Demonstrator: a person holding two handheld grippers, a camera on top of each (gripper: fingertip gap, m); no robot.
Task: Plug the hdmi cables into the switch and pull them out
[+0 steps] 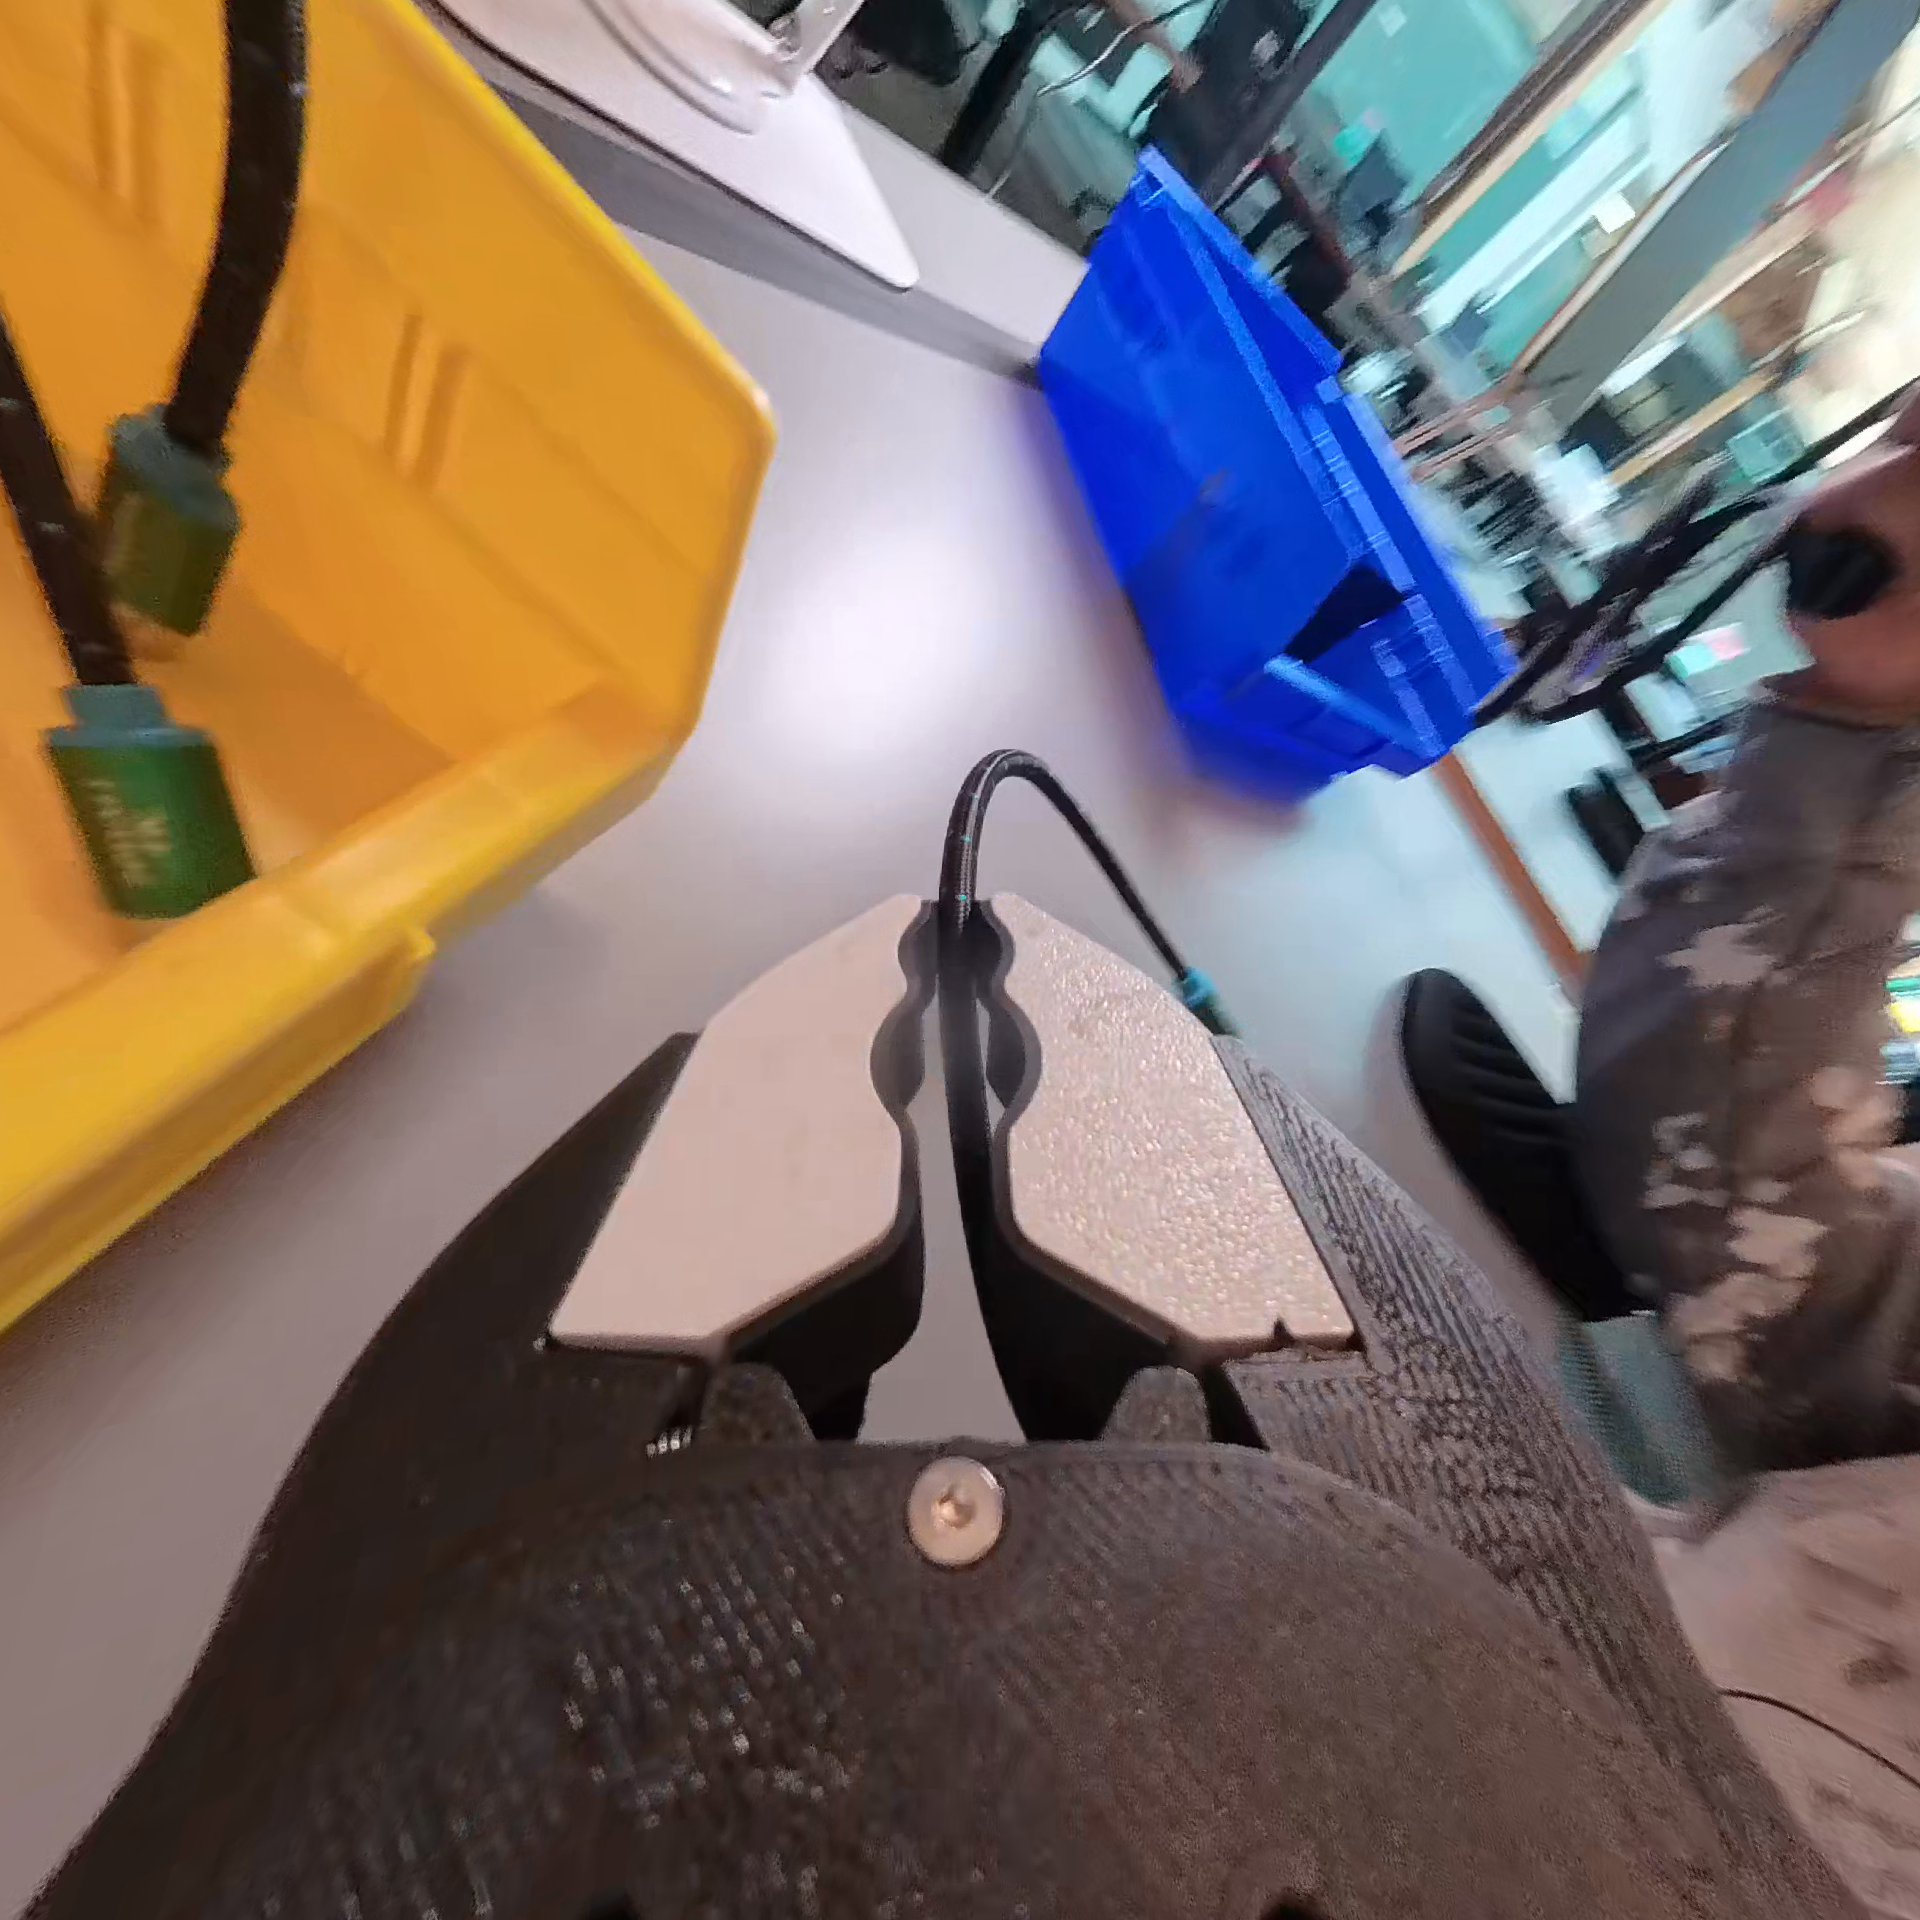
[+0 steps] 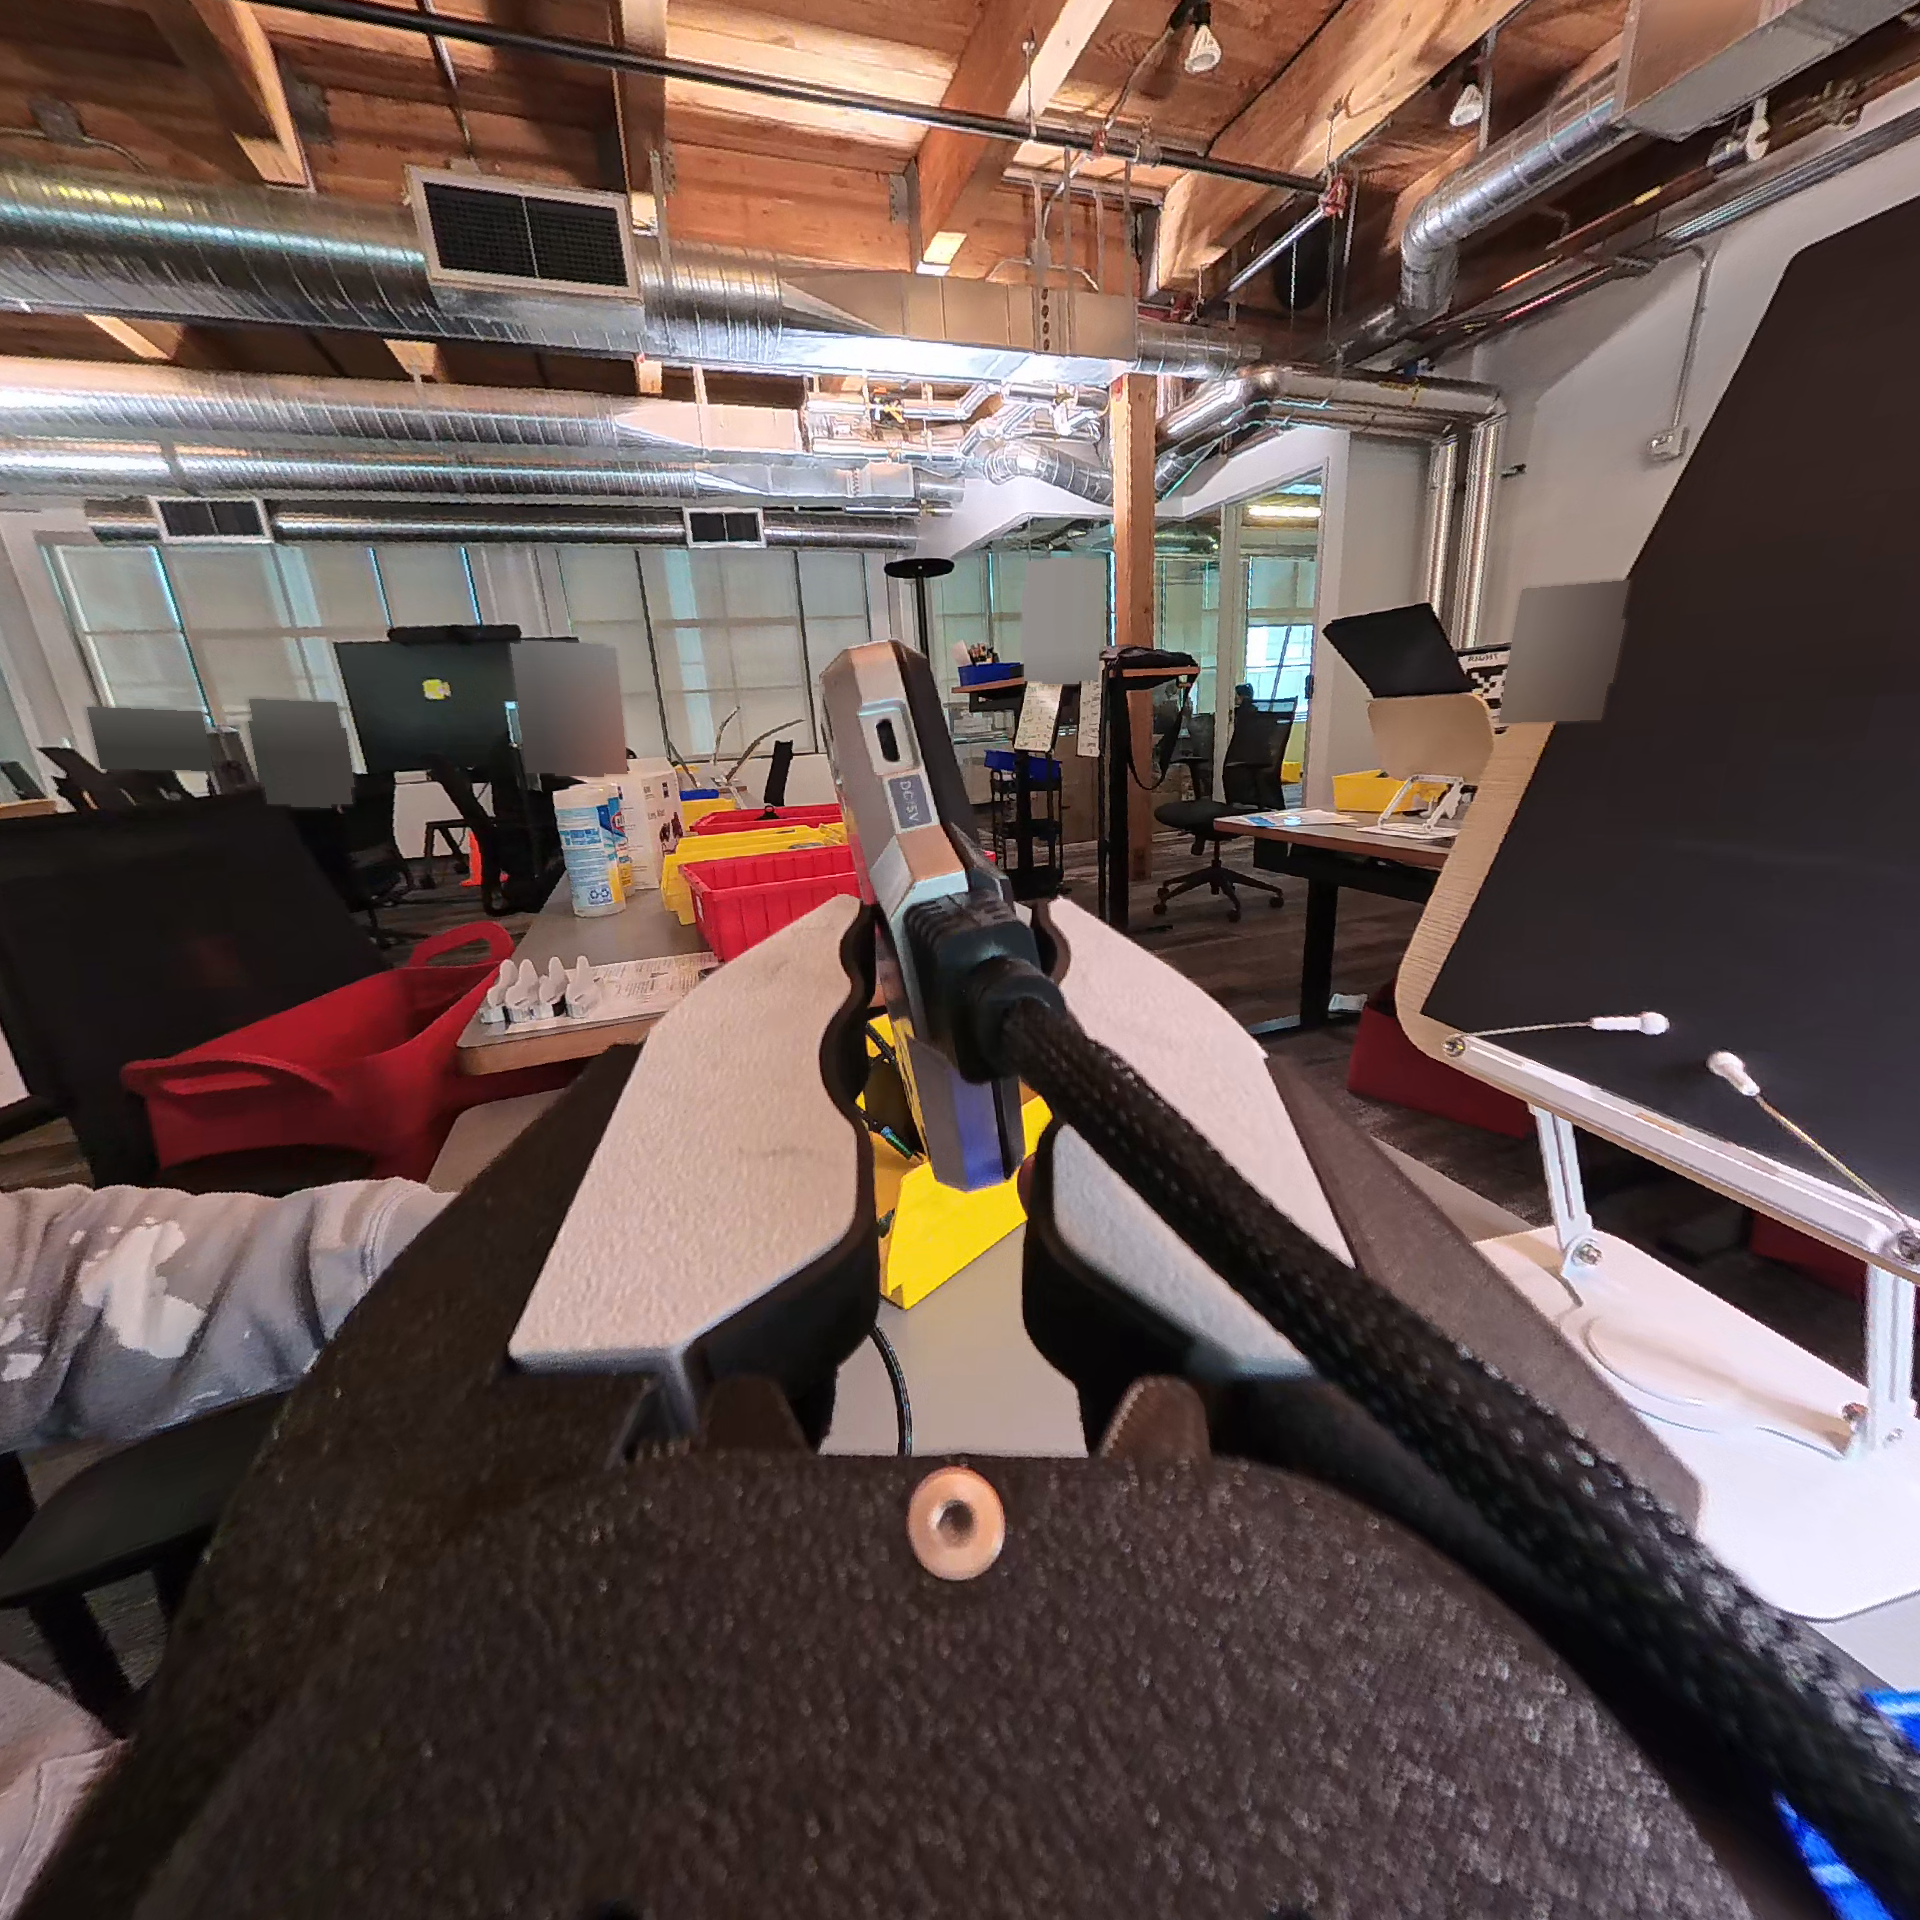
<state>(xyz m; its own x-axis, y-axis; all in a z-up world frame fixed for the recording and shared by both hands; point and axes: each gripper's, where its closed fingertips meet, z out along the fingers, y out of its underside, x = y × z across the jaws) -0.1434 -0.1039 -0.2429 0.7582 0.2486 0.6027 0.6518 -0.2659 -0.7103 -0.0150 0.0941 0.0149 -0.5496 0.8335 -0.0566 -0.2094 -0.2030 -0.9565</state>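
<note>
Bare grey tabletop [image 1: 883,582] between yellow bin [image 1: 582,499] and blue bin [image 1: 1226,447].

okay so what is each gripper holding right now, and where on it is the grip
The left gripper pinches a thin black cable along its cord. The right gripper clamps the grey switch across its body, beside a plugged-in HDMI connector.
</note>
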